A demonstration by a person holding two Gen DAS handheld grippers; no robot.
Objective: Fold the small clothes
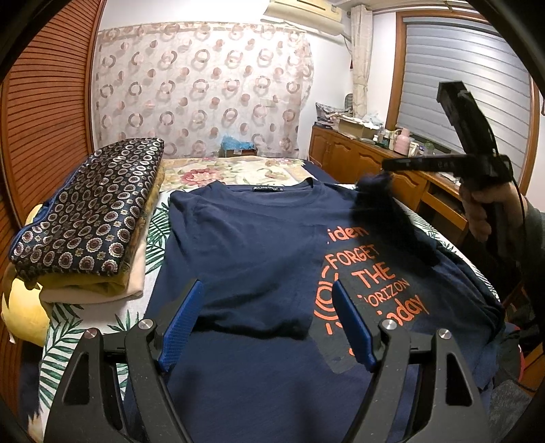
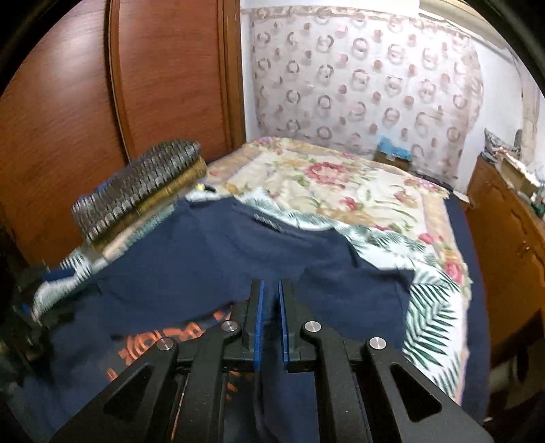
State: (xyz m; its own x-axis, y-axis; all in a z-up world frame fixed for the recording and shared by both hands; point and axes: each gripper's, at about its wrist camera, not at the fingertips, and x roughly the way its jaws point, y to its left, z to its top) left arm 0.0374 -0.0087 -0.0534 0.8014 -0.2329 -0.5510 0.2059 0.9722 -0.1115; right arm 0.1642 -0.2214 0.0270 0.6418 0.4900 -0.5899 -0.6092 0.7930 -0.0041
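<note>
t-shirt [image 1: 245, 245] lies flat on the bed [image 1: 102, 317], collar at the far end. folded clothes stack [image 1: 92, 211] sits on the bed just left of it. cabinet [image 1: 368, 160] stands right of the bed; curtain [image 1: 204, 88] hangs behind.

A bed [image 1: 102, 317] carries a leaf-print sheet [image 2: 432, 306] with a floral quilt [image 1: 238, 170] beyond it; on its left edge sits a stack of folded fabrics [image 1: 92, 218] — a dark medallion print on top, mustard and cream layers below, a yellow cushion [image 1: 24, 306] beneath. A ring-patterned curtain [image 1: 204, 88] covers the far wall, with a blue-topped box [image 1: 238, 146] at its foot and an air conditioner [image 1: 306, 13] above. Louvred wooden doors [image 1: 44, 112] stand on the left — a cluttered wooden cabinet [image 1: 357, 153] and a shuttered window [image 1: 466, 88] on the right.
</note>
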